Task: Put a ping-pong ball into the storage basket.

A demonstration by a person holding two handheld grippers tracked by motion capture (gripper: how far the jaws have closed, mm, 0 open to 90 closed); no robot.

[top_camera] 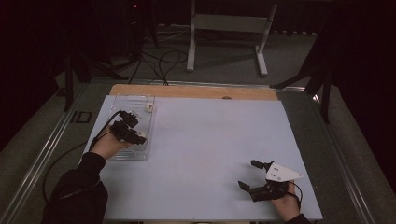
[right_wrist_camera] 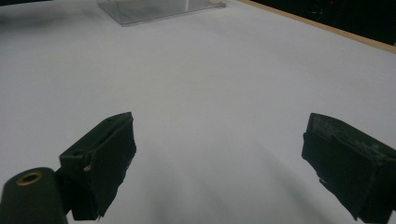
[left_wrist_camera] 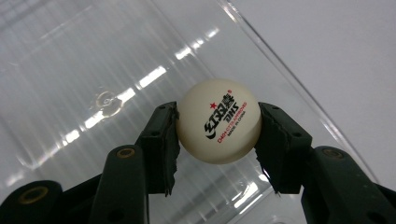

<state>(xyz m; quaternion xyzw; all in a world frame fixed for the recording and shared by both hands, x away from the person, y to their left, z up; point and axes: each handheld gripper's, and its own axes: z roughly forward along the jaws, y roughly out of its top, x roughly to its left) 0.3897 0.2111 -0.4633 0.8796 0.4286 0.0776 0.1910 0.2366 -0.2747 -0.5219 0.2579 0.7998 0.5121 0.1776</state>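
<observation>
White and printed with a red star and dark lettering, a ping-pong ball (left_wrist_camera: 218,121) sits pinched between the 2 jaws of the left gripper (left_wrist_camera: 218,140), over the clear plastic tray (top_camera: 116,105) at the counter's (top_camera: 210,140) far-left corner. Another small white ball (top_camera: 149,107) lies at the tray's far edge. Well away from the tray, the right gripper (top_camera: 249,173) hovers low — jaws spread wide, holding nothing.
</observation>
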